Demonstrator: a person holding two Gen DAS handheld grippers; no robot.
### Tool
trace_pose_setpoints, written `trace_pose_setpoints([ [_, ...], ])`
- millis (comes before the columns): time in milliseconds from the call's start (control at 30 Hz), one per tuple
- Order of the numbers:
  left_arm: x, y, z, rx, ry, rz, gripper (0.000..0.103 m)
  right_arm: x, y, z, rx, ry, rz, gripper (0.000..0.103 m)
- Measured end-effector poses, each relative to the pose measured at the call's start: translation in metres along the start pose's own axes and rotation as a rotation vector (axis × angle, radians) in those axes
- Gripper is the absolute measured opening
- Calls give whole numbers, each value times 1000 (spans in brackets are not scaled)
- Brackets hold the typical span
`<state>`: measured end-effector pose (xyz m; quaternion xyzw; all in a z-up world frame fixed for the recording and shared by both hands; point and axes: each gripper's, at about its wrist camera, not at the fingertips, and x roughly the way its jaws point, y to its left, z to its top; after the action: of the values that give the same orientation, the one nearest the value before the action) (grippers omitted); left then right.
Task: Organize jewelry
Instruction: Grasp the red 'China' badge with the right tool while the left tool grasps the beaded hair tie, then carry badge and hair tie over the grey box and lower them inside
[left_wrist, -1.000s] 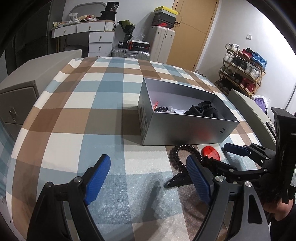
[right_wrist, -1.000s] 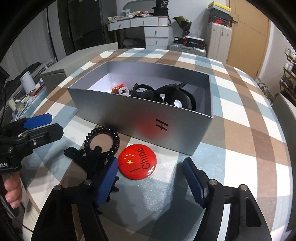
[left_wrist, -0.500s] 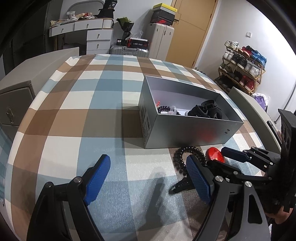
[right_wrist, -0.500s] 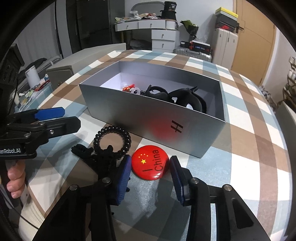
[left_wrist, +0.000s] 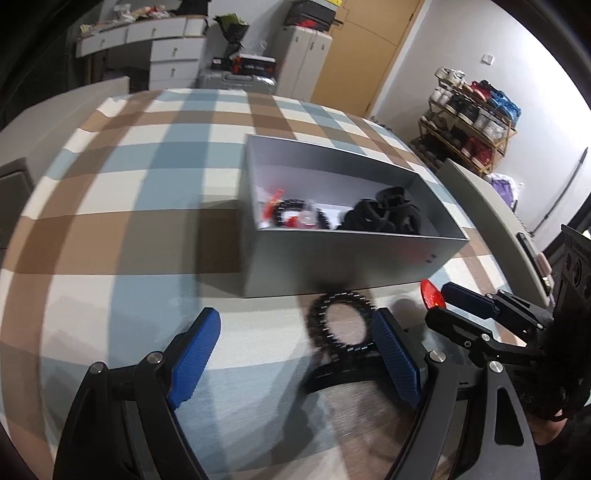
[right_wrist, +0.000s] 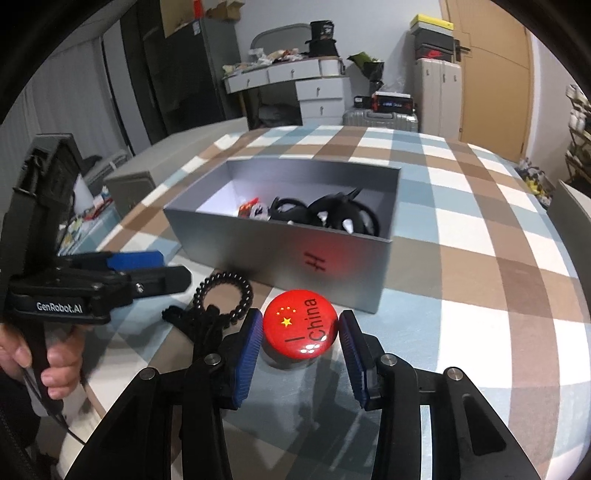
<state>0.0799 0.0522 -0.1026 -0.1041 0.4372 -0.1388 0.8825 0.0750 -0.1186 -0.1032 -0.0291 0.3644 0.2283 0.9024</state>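
A red round "I China" badge (right_wrist: 300, 328) is clamped between my right gripper's (right_wrist: 301, 341) blue pads and lifted, tilted, off the checked cloth; it shows at that gripper's tip in the left wrist view (left_wrist: 432, 294). A grey open box (right_wrist: 295, 254) behind it holds black hair clips (right_wrist: 343, 218) and small red and white pieces. A black bead bracelet (right_wrist: 225, 291) and a black claw clip (right_wrist: 195, 325) lie on the cloth to the left of the badge. My left gripper (left_wrist: 295, 354) is open and empty, hovering near the bracelet (left_wrist: 341, 319).
The checked tablecloth (right_wrist: 480, 258) stretches to the right of and beyond the box. A grey cabinet (right_wrist: 129, 188) stands beyond the table's left edge. A white dresser (right_wrist: 295, 85), suitcases and a shoe rack (left_wrist: 469, 118) line the room's walls.
My right gripper closed on the red badge and raised it off the cloth. My left gripper stayed open and shifted slightly toward the bracelet.
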Motion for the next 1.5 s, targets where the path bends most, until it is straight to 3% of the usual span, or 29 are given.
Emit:
trace_pose_setpoints([
  [100,7,-7,5,-3,45,-61,81,-5,-2,0,2,-24,18,41],
  [200,16,-14,11,-1,95,-67,81,-11,-3,-1,2,-47,32,41],
  [500,18,-10,14,-6,130,10,79,-16,-9,-4,21,-71,65,41],
  [633,16,-12,11,38,117,64,56,-17,-8,-4,9,-79,74,41],
  [667,16,-13,10,58,112,81,43,-18,-8,-4,7,-82,76,41],
  [767,18,-19,8,127,104,141,30,-18,-7,-4,5,-88,76,41],
  [867,19,-27,4,180,116,146,13,-18,-6,-4,8,-89,79,41],
  [933,21,-33,3,216,123,158,7,-19,-6,-4,9,-89,78,41],
  [1100,19,-37,1,246,122,174,5,-24,-6,-4,10,-102,73,41],
  [1500,-13,-43,-1,256,-10,216,5,-38,-3,4,16,-169,78,41],
])
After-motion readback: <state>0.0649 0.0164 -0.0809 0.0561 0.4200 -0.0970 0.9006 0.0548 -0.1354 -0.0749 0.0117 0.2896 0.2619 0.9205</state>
